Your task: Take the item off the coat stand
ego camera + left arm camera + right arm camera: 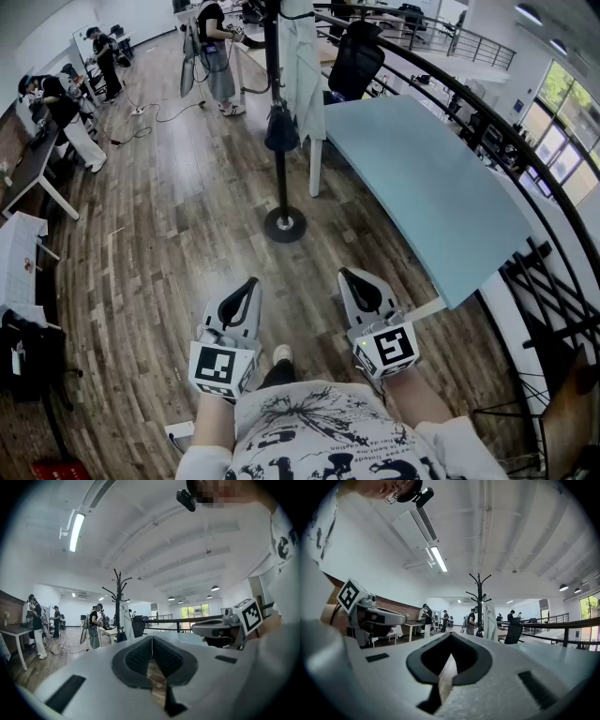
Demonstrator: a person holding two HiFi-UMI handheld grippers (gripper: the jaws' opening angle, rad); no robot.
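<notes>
The black coat stand (278, 112) rises from a round base (285, 225) on the wooden floor, a few steps ahead of me. A white garment (302, 56) hangs from it, and a dark item (280, 131) hangs lower on the pole. Both grippers are held low near my body, well short of the stand. My left gripper (251, 283) is shut and empty, and so is my right gripper (345, 276). In the left gripper view the stand (118, 597) and garment (125, 625) are far off. The right gripper view shows the stand (479, 602) and garment (490, 618) ahead.
A long blue-grey table (422, 187) runs along the right, next to the stand. A black railing (525, 131) curves behind it. A black chair (356, 61) stands at the table's far end. Several people stand at the back (217, 47), and desks (28, 169) line the left.
</notes>
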